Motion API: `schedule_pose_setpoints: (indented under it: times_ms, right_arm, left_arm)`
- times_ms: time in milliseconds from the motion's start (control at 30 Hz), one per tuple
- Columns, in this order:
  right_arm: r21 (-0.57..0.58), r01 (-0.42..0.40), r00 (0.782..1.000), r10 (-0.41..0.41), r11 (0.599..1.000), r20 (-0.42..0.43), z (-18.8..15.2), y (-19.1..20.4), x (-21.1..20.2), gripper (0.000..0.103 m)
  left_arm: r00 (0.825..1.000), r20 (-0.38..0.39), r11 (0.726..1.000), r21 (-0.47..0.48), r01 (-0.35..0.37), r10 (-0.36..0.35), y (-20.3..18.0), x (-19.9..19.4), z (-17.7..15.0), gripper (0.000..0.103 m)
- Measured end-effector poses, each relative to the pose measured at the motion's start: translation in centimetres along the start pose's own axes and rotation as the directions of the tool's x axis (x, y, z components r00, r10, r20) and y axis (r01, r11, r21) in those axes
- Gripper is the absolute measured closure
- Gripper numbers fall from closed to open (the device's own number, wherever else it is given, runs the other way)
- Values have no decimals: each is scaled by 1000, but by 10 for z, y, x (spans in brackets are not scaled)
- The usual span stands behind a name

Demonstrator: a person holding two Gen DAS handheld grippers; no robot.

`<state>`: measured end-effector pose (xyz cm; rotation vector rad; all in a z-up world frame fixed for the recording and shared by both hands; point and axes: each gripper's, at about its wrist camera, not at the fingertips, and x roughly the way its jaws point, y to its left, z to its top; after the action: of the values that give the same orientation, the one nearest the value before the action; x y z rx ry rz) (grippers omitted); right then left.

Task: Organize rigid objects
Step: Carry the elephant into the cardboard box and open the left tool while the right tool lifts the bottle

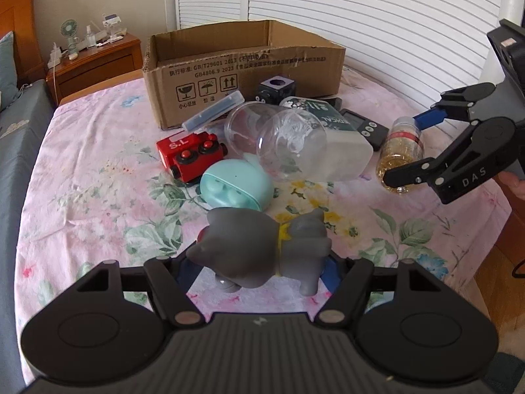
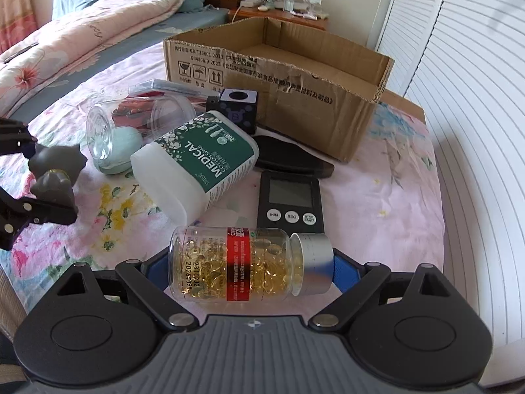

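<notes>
My left gripper (image 1: 259, 272) is shut on a grey rubber animal toy (image 1: 262, 249), held just above the flowered bedsheet; the same toy (image 2: 55, 164) shows at the left edge of the right wrist view. Between the blue pads of my right gripper (image 2: 251, 269) lies a clear bottle of yellow capsules (image 2: 229, 262) with a silver cap, crosswise, one pad against its base and the other against the cap. From the left wrist view, that right gripper (image 1: 408, 149) clasps the bottle (image 1: 400, 154) at the right. An open cardboard box (image 1: 249, 72) stands behind.
In front of the box lie a red toy train (image 1: 187, 154), a teal case (image 1: 236, 187), a clear jar (image 1: 279, 141), a white cotton swab tub (image 2: 197, 164), a black timer (image 2: 290, 200), a dark cube (image 2: 238, 105) and a flat pen case (image 1: 213, 111). A nightstand (image 1: 98, 62) stands at the far left.
</notes>
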<state>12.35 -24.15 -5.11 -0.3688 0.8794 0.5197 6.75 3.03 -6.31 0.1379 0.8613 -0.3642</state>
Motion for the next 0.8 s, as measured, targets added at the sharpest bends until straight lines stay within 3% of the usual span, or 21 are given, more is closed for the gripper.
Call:
schedule_pose_setpoints:
  times_ms: [200, 400, 600, 800]
  right_arm:
    - [32, -31, 999, 32, 999, -34, 3, 0, -9, 7]
    - [26, -41, 999, 41, 999, -7, 16, -6, -33, 7]
    - [27, -26, 998, 25, 999, 65, 41, -17, -56, 7]
    - [43, 6, 992, -11, 999, 129, 72, -29, -61, 7]
  left_arm:
    - [1000, -25, 999, 38, 10, -9, 8, -18, 14, 32]
    - [1000, -19, 997, 75, 3, -2, 24, -38, 47, 32]
    - [998, 60, 994, 105, -20, 14, 37, -40, 102, 32]
    - [993, 115, 992, 122, -37, 23, 49, -9, 166, 32]
